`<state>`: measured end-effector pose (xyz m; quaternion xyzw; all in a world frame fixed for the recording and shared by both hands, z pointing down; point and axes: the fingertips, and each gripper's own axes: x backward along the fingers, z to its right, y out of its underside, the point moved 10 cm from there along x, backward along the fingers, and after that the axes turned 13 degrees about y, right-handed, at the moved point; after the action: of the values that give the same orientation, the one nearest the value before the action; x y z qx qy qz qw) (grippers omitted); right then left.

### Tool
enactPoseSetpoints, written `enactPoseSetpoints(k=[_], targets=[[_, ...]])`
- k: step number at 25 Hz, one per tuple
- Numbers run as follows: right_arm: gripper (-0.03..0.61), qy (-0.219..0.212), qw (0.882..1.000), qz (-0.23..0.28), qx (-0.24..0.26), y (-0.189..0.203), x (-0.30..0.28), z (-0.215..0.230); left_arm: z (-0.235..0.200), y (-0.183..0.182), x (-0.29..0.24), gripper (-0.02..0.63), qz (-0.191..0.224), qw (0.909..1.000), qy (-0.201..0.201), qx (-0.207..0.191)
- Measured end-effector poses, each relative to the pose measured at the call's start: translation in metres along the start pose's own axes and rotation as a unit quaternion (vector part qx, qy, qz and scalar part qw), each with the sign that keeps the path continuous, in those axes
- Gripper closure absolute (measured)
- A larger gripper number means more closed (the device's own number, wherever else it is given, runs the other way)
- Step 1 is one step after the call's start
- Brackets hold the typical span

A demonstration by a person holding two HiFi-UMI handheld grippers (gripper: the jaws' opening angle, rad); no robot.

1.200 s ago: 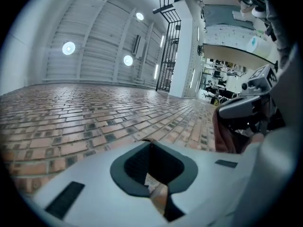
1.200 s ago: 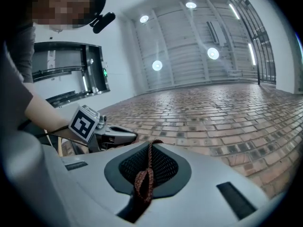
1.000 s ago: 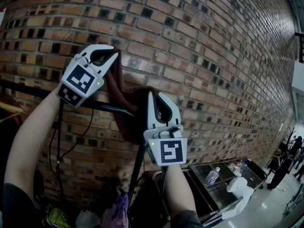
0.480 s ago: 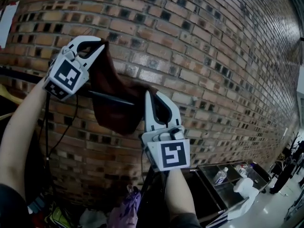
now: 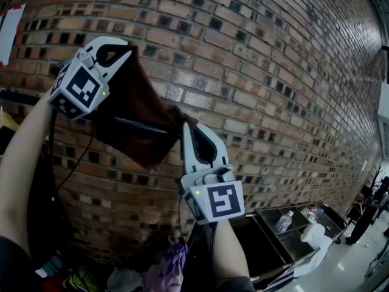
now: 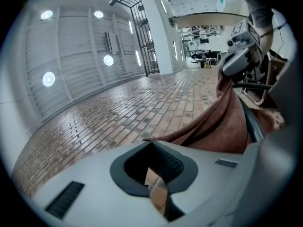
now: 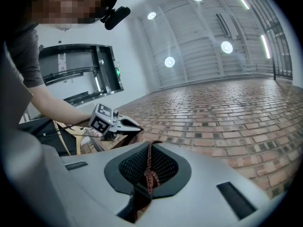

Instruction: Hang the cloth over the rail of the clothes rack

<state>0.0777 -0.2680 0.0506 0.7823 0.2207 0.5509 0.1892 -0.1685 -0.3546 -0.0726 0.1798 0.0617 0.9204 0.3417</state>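
Note:
A dark brown cloth (image 5: 143, 102) is stretched between my two grippers in front of the brick wall. My left gripper (image 5: 129, 46), up at the left, is shut on the cloth's upper corner. My right gripper (image 5: 184, 125), lower and in the middle, points up and is shut on the other corner. The black rail (image 5: 146, 127) of the clothes rack crosses in front of the cloth, whose lower fold sags below it. The left gripper view has the cloth (image 6: 222, 124) running from the left gripper (image 6: 152, 143) to the right one (image 6: 239, 56). In the right gripper view, a cloth edge (image 7: 148, 167) sits between the jaws of the right gripper (image 7: 150, 145).
The brick wall (image 5: 273, 72) stands close behind the rack. A metal trolley (image 5: 270, 236) with a bottle (image 5: 283, 222) stands at the lower right. A purple bag (image 5: 167, 265) lies below the rack, and a black cable (image 5: 72, 169) hangs at the left.
My left gripper has moved up and to the left, so the cloth is spread wider across the rail. The right gripper has kept its grip and barely shifted.

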Motion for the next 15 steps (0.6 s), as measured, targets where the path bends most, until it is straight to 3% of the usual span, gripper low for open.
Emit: enactPoseSetpoints(k=[4, 10, 13, 15], targets=[[0.560, 0.011, 0.999, -0.013, -0.028, 0.011, 0.008, 0.003, 0.013, -0.002, 0.027, 0.577, -0.006, 0.9970, 0.023, 0.073], [0.560, 0.018, 0.996, -0.038, -0.073, 0.023, 0.025, 0.007, 0.058, -0.004, 0.078, 0.577, -0.021, 0.9936, 0.000, 0.111], [0.560, 0.005, 0.991, -0.050, -0.125, 0.027, 0.033, 0.011, 0.083, 0.001, 0.100, 0.577, -0.015, 0.9861, 0.006, 0.165], [0.560, -0.010, 0.985, -0.043, -0.165, 0.030, 0.040, 0.014, 0.101, 0.004, 0.110, 0.577, 0.021, 0.9752, 0.020, 0.219]])
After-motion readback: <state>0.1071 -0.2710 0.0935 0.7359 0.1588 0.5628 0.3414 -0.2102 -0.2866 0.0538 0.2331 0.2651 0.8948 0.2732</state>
